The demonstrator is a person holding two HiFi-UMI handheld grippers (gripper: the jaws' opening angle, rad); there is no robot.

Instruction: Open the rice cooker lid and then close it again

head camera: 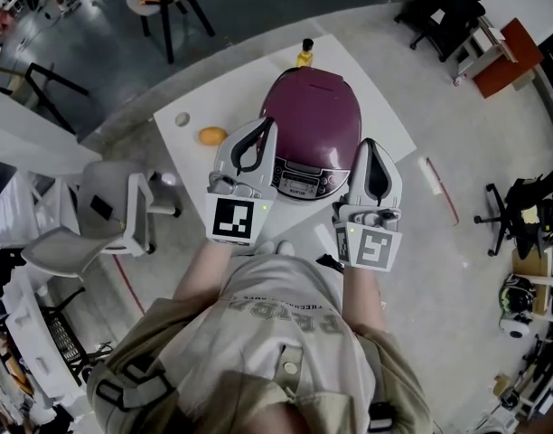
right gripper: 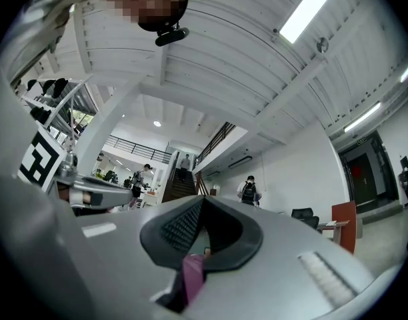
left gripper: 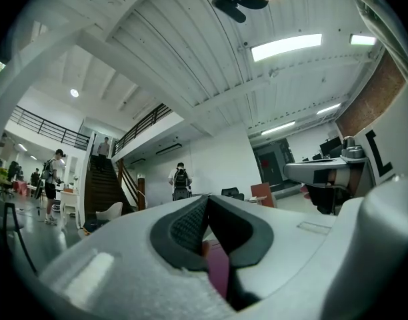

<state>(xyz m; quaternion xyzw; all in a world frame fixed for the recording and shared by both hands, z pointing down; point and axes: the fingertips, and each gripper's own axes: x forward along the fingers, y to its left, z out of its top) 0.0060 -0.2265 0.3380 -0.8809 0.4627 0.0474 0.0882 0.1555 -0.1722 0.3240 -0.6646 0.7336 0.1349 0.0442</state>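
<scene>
- Bright, even indoor light; the ceiling strips (left gripper: 286, 47) above the left gripper (left gripper: 206, 209) glare slightly white.
- Both gripper views bend strongly and darken at their edges.
- Surfaces nearest each lens look soft, perhaps out of focus.
- Head view is sharp, with faint shadows.

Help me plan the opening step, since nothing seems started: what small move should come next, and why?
Probably lower the left gripper onto the front edge of the domed maroon lid of the rounded rice cooker, just above its silver control panel, to feel for a release. The lid looks fully shut, and both this gripper and the right gripper hover over the front, jaws together and empty.
</scene>
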